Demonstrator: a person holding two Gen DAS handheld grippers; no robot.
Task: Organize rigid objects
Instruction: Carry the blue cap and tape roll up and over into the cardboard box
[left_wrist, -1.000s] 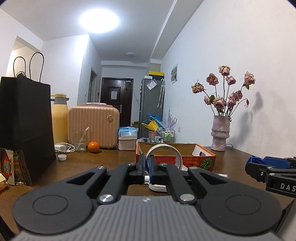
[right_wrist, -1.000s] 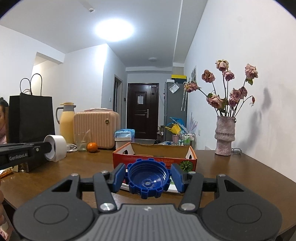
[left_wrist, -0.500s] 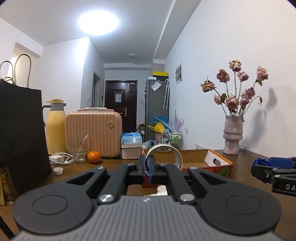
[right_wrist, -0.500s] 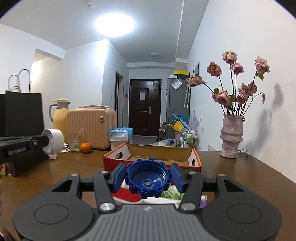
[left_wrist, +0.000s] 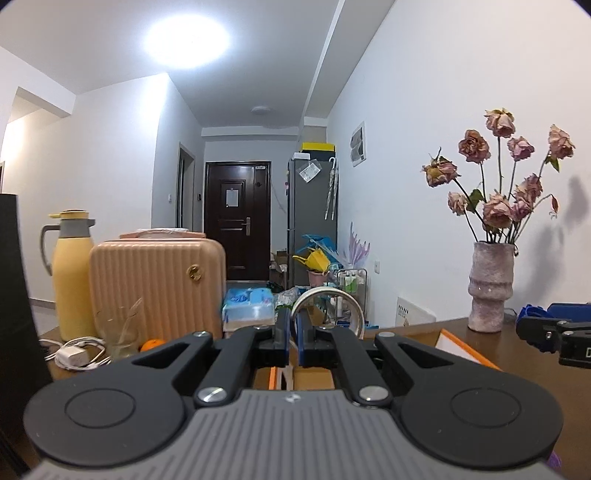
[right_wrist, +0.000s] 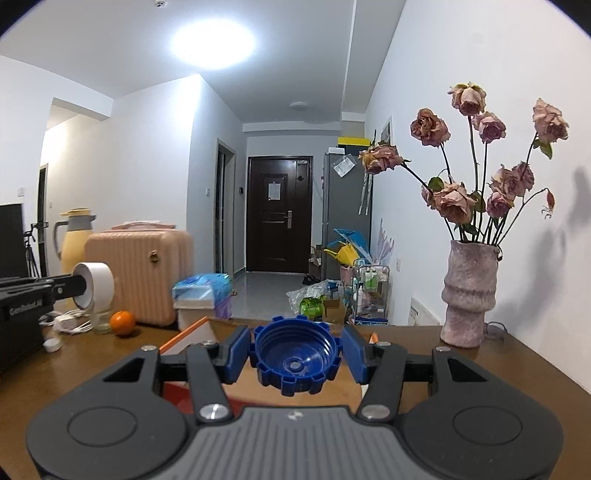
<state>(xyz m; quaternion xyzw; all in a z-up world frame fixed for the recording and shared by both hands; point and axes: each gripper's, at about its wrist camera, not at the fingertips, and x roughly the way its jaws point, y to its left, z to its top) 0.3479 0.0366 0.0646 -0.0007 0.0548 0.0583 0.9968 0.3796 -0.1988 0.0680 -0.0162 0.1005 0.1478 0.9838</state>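
Wooden table (right_wrist: 480, 365) below level left gripper (left_wrist: 293, 332), right gripper (right_wrist: 295, 354).

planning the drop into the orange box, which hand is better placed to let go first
Right, probably: its gripper holds the blue cap directly over the box opening. The left gripper, pinching the tape roll, looks similarly close.

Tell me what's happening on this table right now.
A person is tidying up with a gripper in each hand. The left gripper is shut on the wall of a tape roll. The right gripper is shut on a blue cap, open side toward the camera. Both are held up over an orange cardboard box on the wooden table; nothing is dropped in yet.
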